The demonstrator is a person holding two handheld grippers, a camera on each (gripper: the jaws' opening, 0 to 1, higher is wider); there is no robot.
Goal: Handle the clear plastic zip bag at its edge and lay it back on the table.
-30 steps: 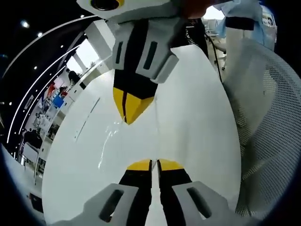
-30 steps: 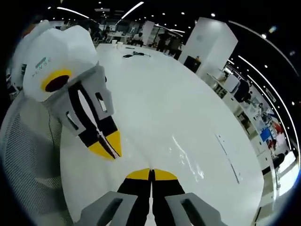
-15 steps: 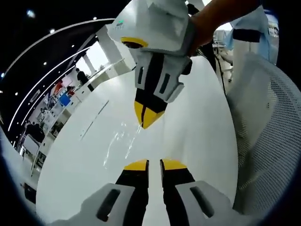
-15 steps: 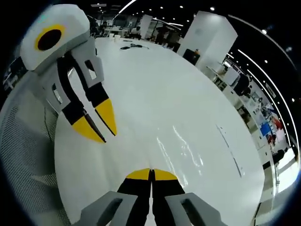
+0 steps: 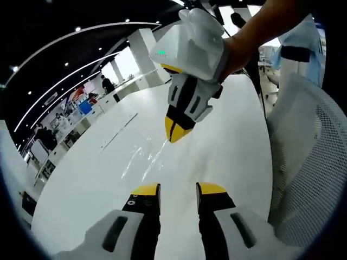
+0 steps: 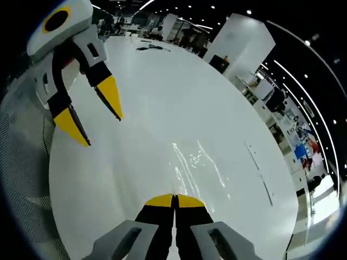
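**Now the bag hangs from the right gripper alone, stretched toward the table**

Clearly, in the left gripper view, the left gripper stands released, its yellow-tipped jaws parted over the white table with nothing between them. Ahead of it the right gripper comes down from above in a person's hand, its tips pressed together. From those tips the clear plastic zip bag trails away as a thin streak of glints, its long axis running from the right gripper's tips down toward the tabletop and the view's left.

Next, in the right gripper view, the right gripper is clenched, and the bag runs straight ahead from its tips as bright creases. The left gripper hangs wide apart off to one side, well clear of the bag. My judgement: the right gripper is the nearer tool, and lowering it along the bag's length would lay the bag flat.
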